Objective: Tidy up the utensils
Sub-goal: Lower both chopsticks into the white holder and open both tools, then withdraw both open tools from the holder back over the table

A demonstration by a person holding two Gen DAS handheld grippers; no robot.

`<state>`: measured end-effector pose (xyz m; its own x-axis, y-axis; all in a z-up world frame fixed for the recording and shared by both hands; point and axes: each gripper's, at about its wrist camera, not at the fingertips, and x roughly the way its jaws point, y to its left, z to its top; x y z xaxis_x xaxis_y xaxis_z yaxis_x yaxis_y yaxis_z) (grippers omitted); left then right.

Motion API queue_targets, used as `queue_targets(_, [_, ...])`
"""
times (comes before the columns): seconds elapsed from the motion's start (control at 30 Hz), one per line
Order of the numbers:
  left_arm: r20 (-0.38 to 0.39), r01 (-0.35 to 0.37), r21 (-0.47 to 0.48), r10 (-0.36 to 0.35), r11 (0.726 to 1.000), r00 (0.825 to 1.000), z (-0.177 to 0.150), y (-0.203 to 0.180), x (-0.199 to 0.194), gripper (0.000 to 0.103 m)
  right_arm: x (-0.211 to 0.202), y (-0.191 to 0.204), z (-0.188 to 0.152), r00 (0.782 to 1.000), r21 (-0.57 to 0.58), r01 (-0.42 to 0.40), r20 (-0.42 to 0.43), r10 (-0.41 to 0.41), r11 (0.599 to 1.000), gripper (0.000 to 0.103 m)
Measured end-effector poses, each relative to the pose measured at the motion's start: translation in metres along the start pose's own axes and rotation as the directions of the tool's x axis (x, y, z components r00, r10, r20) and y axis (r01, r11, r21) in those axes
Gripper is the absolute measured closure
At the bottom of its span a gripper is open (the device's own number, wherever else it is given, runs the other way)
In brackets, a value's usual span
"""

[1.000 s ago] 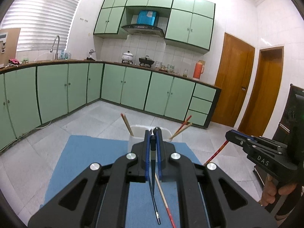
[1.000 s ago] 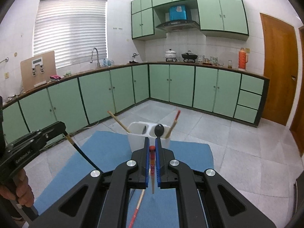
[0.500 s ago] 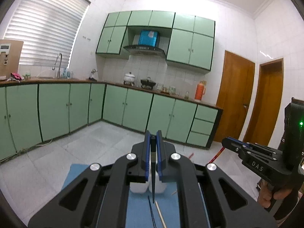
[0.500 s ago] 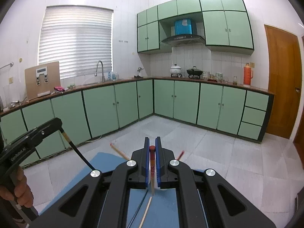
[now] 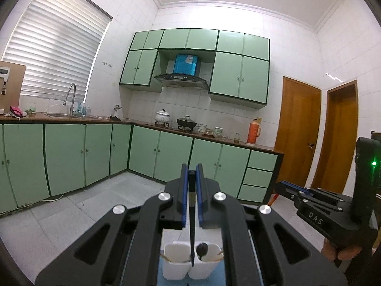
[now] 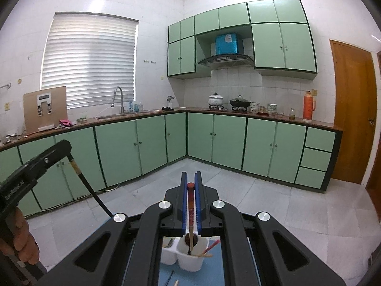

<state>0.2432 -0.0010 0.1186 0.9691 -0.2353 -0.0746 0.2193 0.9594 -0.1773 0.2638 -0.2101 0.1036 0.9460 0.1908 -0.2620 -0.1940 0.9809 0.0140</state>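
The left gripper [image 5: 191,178] pinches a black chopstick [image 5: 192,238] and the right gripper [image 6: 190,186] pinches a red-topped chopstick [image 6: 190,214]; hanging loose above the white holder [image 5: 190,265], either tip could miss its cup and fall.

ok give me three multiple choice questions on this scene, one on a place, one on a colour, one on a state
1. Where is the white holder in the left wrist view?
A. low, under the gripper
B. on the counter
C. by the door

2. What colour is the chopstick in the left gripper?
A. red
B. black
C. white

3. How is the right gripper?
A. wide open, nothing in it
B. shut on nothing
C. shut on a red-topped chopstick

Key: 1 A, the holder shows at the frame bottom below the jaws. 2 B, a dark stick hangs between the blue pads. 3 C, pads squeeze the stick.
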Motion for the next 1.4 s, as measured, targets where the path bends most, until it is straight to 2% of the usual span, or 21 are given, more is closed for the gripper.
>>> queue_targets(0.13, [-0.029, -0.018, -0.002, 0.017, 1.000, 0.999, -0.014, 0.003, 0.037, 0.098, 0.027, -0.009, -0.005, 0.999, 0.009, 0.008, -0.031, -0.007, 1.000, 0.097])
queue_targets(0.27, [-0.099, -0.038, -0.006, 0.037, 0.999, 0.994, -0.040, 0.010, 0.074, 0.098, 0.055, -0.015, -0.023, 0.997, 0.020, 0.007, -0.074, -0.006, 1.000, 0.097])
queue_targets(0.47, [-0.181, -0.056, 0.003, 0.056, 0.998, 0.982, -0.074, 0.028, 0.105, 0.097, 0.083, -0.016, -0.048, 0.992, 0.019, -0.001, -0.130, 0.003, 1.000, 0.097])
queue_targets(0.73, [-0.242, -0.060, 0.015, 0.062, 0.998, 0.968, -0.097, 0.040, 0.117, 0.097, 0.096, -0.005, -0.070, 0.983, -0.005, -0.021, -0.184, 0.020, 1.000, 0.097])
queue_targets(0.9, [-0.255, -0.056, 0.016, 0.058, 0.998, 0.965, -0.101, 0.044, 0.111, 0.095, 0.095, -0.001, -0.079, 0.978, -0.009, -0.029, -0.208, 0.027, 1.000, 0.097])
queue_targets(1.03, [-0.244, -0.060, 0.020, 0.062, 0.998, 0.968, -0.097, 0.044, 0.103, 0.081, 0.088, -0.003, -0.079, 0.980, -0.010, -0.026, -0.200, 0.023, 1.000, 0.089])
queue_targets(1.2, [-0.208, -0.057, 0.005, 0.057, 0.998, 0.977, -0.082, 0.045, 0.081, 0.066, 0.063, -0.007, -0.068, 0.990, 0.005, -0.004, -0.140, 0.005, 1.000, 0.068])
queue_targets(1.27, [-0.188, -0.054, 0.009, 0.054, 0.999, 0.981, -0.076, 0.043, 0.069, 0.058, 0.050, -0.008, -0.064, 0.994, 0.010, 0.004, -0.110, -0.003, 1.000, 0.063])
queue_targets(1.33, [-0.172, -0.054, 0.021, 0.057, 0.998, 0.983, -0.072, 0.039, 0.054, 0.045, 0.031, -0.008, -0.062, 0.997, 0.015, 0.009, -0.075, -0.008, 1.000, 0.054])
queue_targets(1.4, [-0.163, -0.049, 0.036, 0.055, 0.998, 0.985, -0.072, 0.035, 0.040, 0.042, 0.014, -0.006, -0.064, 0.999, 0.017, 0.014, -0.047, -0.013, 1.000, 0.047])
